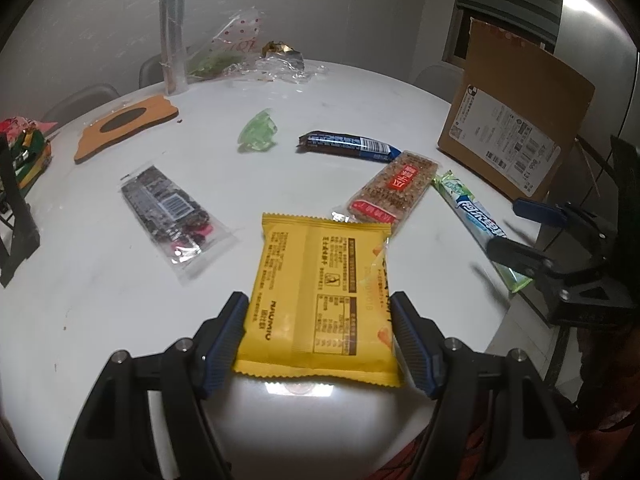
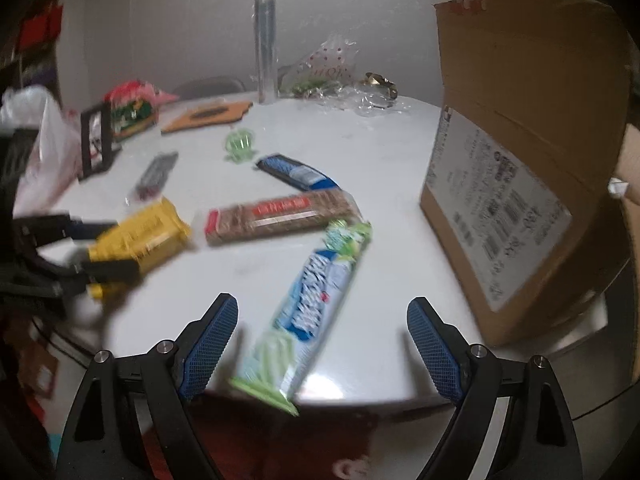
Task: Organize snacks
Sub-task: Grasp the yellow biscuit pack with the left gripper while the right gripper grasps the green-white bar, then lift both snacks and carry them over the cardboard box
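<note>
Through the left wrist camera I see my left tongs [image 1: 318, 332] clamped on the yellow snack packet [image 1: 320, 296], one blue pad pressed against each long side, the packet's back label facing up. Whether the packet is lifted off the white bench [image 1: 80, 280] or resting on it I cannot tell. Just beyond its far right corner lies the brown cereal bar [image 1: 394, 190] with a red label, and beside that bar's right edge the long blue-and-green candy stick [image 1: 476, 220] runs toward the bench rim. Farther back sit the dark blue bar [image 1: 348, 146], a green plastic piece [image 1: 258, 132] and, to the left, a clear pack of dark snacks [image 1: 172, 216]. The cardboard box [image 1: 516, 128] stands at the right rim. My right tongs [image 1: 532, 236] show at the right edge, over the near end of the candy stick.

Through the right wrist camera, which is blurred, my right tongs [image 2: 322, 342] stand wide apart and grip nothing. The candy stick [image 2: 312, 308] lies on the bench [image 2: 400, 152] between the two pads, touching neither, its near end poking past the rim. The cereal bar [image 2: 280, 218] lies crosswise just beyond it, the dark blue bar [image 2: 298, 172] behind that. At the left my left tongs [image 2: 100, 248] hold the yellow packet [image 2: 144, 236]. The cardboard box [image 2: 520, 168] looms on the right.
</note>
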Motion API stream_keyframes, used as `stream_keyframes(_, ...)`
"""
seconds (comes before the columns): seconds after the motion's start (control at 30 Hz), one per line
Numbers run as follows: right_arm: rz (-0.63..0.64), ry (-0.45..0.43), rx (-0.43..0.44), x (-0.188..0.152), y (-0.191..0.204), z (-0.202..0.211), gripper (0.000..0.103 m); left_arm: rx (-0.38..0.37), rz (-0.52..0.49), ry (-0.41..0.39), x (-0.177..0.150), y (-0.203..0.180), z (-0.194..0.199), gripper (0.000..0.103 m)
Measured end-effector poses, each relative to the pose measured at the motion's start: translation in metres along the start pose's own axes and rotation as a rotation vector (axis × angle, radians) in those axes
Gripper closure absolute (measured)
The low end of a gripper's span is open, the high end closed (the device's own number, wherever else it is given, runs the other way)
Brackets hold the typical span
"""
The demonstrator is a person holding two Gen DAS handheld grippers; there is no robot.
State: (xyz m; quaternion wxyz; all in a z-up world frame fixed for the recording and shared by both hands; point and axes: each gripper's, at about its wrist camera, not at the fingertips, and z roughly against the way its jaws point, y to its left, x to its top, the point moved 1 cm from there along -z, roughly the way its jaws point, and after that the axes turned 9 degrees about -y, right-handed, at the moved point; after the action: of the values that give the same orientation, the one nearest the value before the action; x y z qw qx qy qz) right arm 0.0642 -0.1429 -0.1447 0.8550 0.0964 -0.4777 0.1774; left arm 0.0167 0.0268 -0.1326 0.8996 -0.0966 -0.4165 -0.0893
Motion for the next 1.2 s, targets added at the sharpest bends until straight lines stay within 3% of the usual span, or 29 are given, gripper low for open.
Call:
stream_keyframes(0.3, -0.018, -0.018, -0.080, 0.002, 0.010, -0.025, 0.056, 0.004, 0.016, -0.017, 0.004, -0.002, -0.006, 0.034)
stream_keyframes(0.43, -0.009, -0.020, -0.101, 0.001, 0.008, -0.026, 0.066, 0.011, 0.003, -0.018, 0.004, -0.003, -0.007, 0.034)
stream_keyframes(0.5, 0.000, -0.020, -0.105, 0.000, 0.008, -0.025, 0.076, 0.012, 0.003, -0.018, 0.004, -0.003, -0.006, 0.036)
stream_keyframes(0.93, 0.008, -0.044, -0.131, -0.006, -0.007, -0.010, 0.081, 0.011, 0.043, -0.032, 0.003, -0.002, 0.002, 0.037)
stream_keyframes(1.2, 0.034, -0.105, -0.046, 0.004, 0.000, 0.014, 0.081, 0.036, 0.046, -0.096, 0.016, -0.005, 0.028, 0.037)
